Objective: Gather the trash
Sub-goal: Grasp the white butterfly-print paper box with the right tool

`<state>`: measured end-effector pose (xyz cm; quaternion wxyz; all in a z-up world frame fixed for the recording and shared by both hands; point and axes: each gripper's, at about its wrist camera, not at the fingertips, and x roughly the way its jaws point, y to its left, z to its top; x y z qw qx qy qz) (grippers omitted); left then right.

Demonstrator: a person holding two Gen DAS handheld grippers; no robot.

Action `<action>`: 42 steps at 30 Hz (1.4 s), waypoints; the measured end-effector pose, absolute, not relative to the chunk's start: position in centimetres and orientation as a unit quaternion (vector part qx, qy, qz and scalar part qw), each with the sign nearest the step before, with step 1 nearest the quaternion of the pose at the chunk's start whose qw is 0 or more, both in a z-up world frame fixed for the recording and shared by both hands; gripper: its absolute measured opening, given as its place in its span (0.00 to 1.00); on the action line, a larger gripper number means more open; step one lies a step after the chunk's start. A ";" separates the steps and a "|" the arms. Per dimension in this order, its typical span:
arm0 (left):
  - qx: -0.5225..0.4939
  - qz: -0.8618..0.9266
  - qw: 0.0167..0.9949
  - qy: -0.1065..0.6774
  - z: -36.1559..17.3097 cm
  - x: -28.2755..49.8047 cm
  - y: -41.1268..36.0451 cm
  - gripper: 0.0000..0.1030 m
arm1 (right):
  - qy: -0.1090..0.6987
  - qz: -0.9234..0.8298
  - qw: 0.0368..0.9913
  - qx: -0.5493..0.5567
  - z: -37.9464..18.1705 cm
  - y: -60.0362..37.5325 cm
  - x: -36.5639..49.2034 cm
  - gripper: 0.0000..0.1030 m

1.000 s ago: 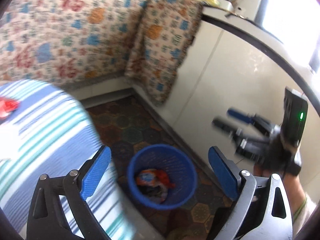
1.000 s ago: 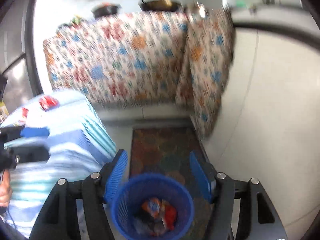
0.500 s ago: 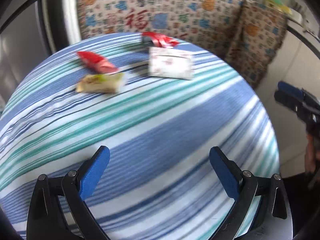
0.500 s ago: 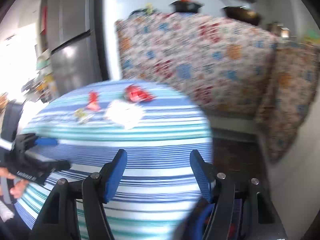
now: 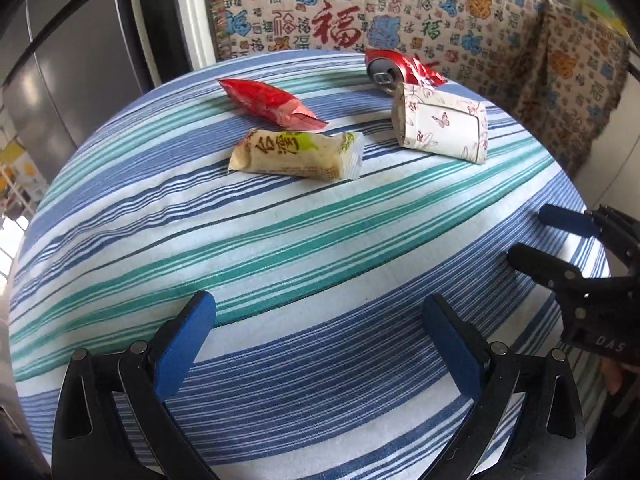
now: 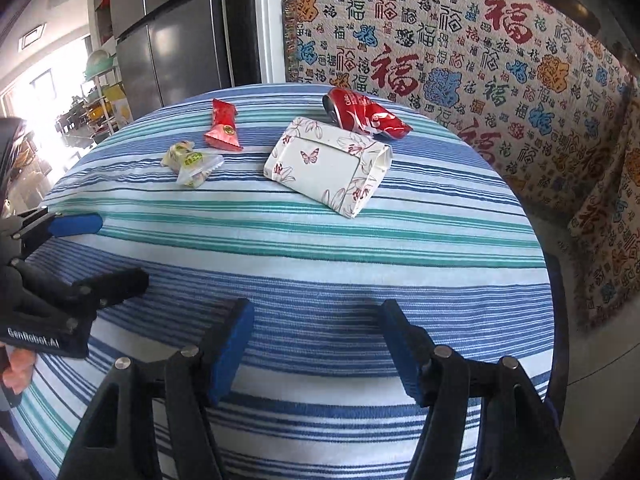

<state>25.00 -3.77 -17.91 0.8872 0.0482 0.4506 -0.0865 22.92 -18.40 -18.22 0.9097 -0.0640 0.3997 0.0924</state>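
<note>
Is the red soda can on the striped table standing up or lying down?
Lying down. The red soda can rests on its side on the table, crushed, with its top end facing sideways, just behind the flowered paper cup.

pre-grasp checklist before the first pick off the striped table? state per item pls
1. Left hand-held gripper open and holding nothing: ok.
2. Right hand-held gripper open and holding nothing: ok.
3. Trash in view on the striped tablecloth: red snack packet, beige snack packet, floral paper cup flattened on its side, crushed red can: ok.
4. Packets lie apart from each other, free to grasp singly: ok.
5. Can clear of cup: not ok, it lies right behind it; touching cannot be told.
6. Bin in view for drop-off: not ok, neither view shows it.
</note>
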 end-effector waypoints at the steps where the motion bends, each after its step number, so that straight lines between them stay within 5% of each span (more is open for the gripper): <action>1: 0.046 -0.086 0.888 0.450 -17.9 25.0 -3.7 1.00 | 0.401 0.091 0.909 -0.065 -18.3 -18.4 23.2 0.71; 15: 0.030 -0.083 0.889 0.449 -17.7 24.8 -3.1 0.99 | 0.404 0.089 0.908 -0.061 -18.3 -18.5 23.6 0.77; 23: -0.057 -0.043 0.912 0.403 -11.6 28.7 -2.3 1.00 | 0.403 0.091 0.909 -0.059 -18.4 -18.5 23.5 0.78; 33: -0.028 0.056 0.887 0.458 -18.1 34.7 -4.6 0.99 | 0.404 0.080 0.911 -0.024 -18.0 -20.1 23.9 0.77; 42: -0.004 0.009 0.881 0.473 -17.5 33.1 -0.4 0.99 | 0.410 0.123 0.903 0.038 -16.6 -23.2 31.3 0.77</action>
